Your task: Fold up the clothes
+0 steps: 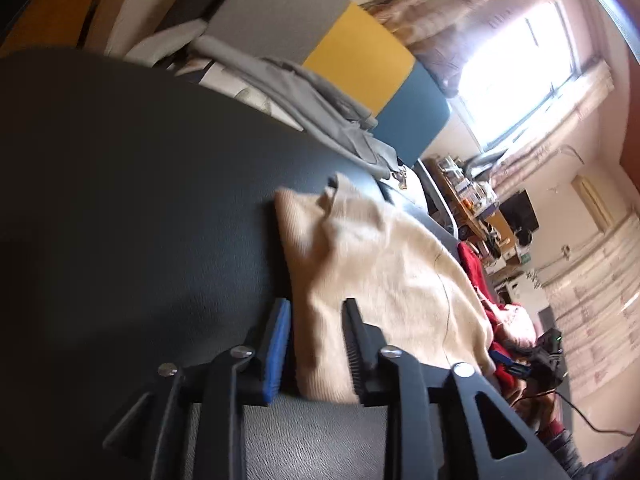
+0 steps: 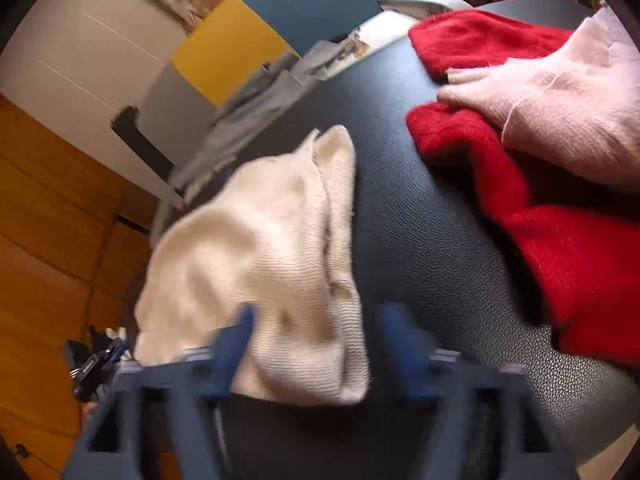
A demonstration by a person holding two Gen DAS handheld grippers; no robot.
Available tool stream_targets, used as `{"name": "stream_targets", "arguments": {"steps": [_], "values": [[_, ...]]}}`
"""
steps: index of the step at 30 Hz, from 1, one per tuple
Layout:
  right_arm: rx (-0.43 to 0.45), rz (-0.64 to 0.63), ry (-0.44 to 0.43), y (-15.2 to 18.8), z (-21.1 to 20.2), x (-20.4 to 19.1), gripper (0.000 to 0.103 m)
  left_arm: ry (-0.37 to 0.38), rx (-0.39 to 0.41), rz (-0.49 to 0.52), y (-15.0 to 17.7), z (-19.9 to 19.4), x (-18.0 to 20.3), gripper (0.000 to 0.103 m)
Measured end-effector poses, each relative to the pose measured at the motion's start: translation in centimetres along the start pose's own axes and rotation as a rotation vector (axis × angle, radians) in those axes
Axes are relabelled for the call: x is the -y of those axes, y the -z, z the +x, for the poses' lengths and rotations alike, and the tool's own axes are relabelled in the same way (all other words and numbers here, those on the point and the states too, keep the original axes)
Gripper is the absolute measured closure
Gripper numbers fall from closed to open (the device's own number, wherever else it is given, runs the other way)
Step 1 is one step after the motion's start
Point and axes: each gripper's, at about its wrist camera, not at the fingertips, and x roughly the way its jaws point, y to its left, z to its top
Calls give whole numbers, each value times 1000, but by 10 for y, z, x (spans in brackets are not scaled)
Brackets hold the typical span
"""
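Presently, left wrist view: the left gripper (image 1: 316, 344) stands with its fingers (image 1: 276, 344) parted, one blue-padded and one black with a ribbed inner face. The near edge of the cream knit garment (image 1: 360, 264) lies in the gap between them; neither pad presses on the fabric, so nothing is gripped. The garment lies folded on the dark textured surface (image 1: 120, 184), its ribbed end pointing away from the camera. Beyond it, at the far edge of the surface, a grey garment (image 1: 320, 100) is bunched up. To the right of the cream piece, a red knit garment (image 1: 476, 276) shows, with a pink knit garment (image 1: 516, 320) next to it. A bright window (image 1: 520, 72) fills the upper right. The view is slightly blurred.

Right wrist view: the right gripper (image 2: 320, 348) has its blue fingers (image 2: 236, 344) spread wide, both blurred. The cream knit garment (image 2: 272, 264) reaches in between them on the left side; the right finger stands clear of it over bare dark surface (image 2: 420, 208). No grip here either. The red knit garment (image 2: 560, 248) lies well to the right, with the pink knit garment (image 2: 560, 112) resting across it. The grey garment (image 2: 256, 104) sits at the far edge. The left gripper (image 2: 96, 364) shows at the lower left margin, too small to read.
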Motion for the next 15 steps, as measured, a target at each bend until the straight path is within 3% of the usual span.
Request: {"name": "stream_targets", "arguments": {"steps": [4,8,15], "values": [[-50,-3,-53,7,8,-7,23,-28,-107,116,-14,28,15,55],[-98,-20,-55,15,18,-14,23,-32,-172,131,-17,55,15,55],[-116,-64,-75,11,24,-22,23,31,-240,129,-11,71,14,58]]}}
